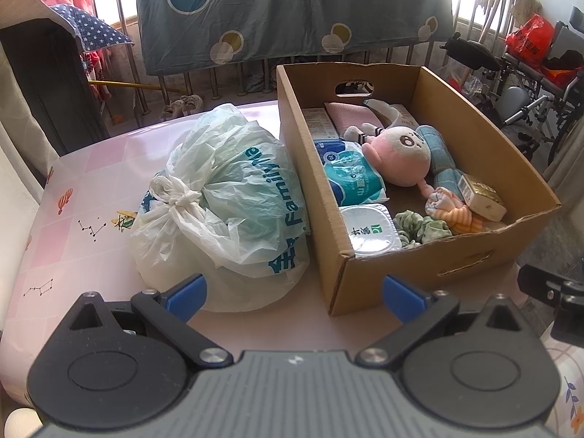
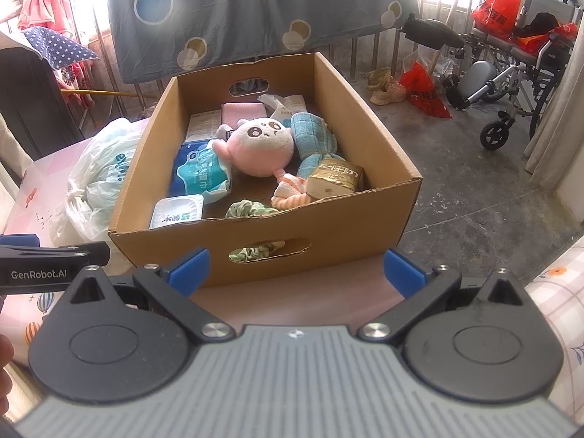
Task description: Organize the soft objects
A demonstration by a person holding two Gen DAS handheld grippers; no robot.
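Note:
An open cardboard box [image 1: 485, 160] [image 2: 138, 168] stands on the pink table. Inside lie a pink plush toy [image 1: 399, 155] [image 2: 261, 146], a blue-green towel [image 1: 440, 157] [image 2: 315, 135], a wet-wipes pack [image 1: 352, 175] [image 2: 202, 173], a green scrunchie [image 1: 423, 228] [image 2: 248, 208], an orange-striped cloth [image 1: 461, 219] [image 2: 292, 191] and a gold pack [image 1: 481, 197] [image 2: 334, 179]. A tied white plastic bag [image 1: 219, 211] [image 2: 98, 179] sits left of the box. My left gripper [image 1: 294, 295] is open and empty before the bag and box. My right gripper [image 2: 295, 272] is open and empty before the box's near wall.
A pink tablecloth [image 1: 73, 219] covers the table. A grey spotted sheet [image 1: 284, 11] hangs on a railing behind. A wheelchair [image 2: 518, 73] and red bags [image 2: 423, 87] stand on the floor at right. The left gripper's side shows in the right wrist view [image 2: 40, 266].

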